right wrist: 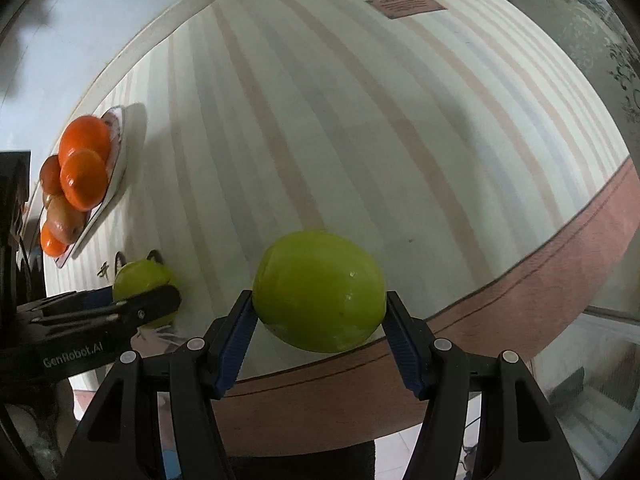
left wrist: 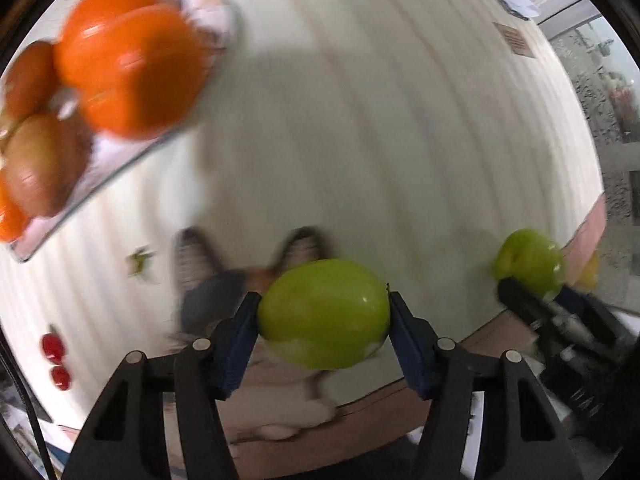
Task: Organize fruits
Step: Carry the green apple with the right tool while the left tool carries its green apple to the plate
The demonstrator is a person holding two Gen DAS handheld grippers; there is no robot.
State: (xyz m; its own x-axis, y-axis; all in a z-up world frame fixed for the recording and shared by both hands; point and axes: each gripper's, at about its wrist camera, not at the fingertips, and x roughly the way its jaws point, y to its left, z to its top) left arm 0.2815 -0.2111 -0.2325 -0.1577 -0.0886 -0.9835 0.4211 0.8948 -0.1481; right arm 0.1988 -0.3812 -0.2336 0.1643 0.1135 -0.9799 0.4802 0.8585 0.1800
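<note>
My left gripper (left wrist: 323, 316) is shut on a green apple (left wrist: 323, 314) and holds it above the striped table; it also shows in the right wrist view (right wrist: 140, 300). My right gripper (right wrist: 318, 312) is shut on a second green apple (right wrist: 318, 298), near the table's front edge; it shows at the right of the left wrist view (left wrist: 528, 266). A clear glass tray (left wrist: 120, 168) at the upper left holds oranges (left wrist: 128, 68) and a brownish apple (left wrist: 40, 164); the tray also shows in the right wrist view (right wrist: 108, 196).
The striped tablecloth (right wrist: 360, 140) has printed motifs, red cherries (left wrist: 54, 350) among them. A brown label (right wrist: 406, 4) and papers lie at the far end. The table's brown edge (right wrist: 520, 300) runs along the front right, floor beyond.
</note>
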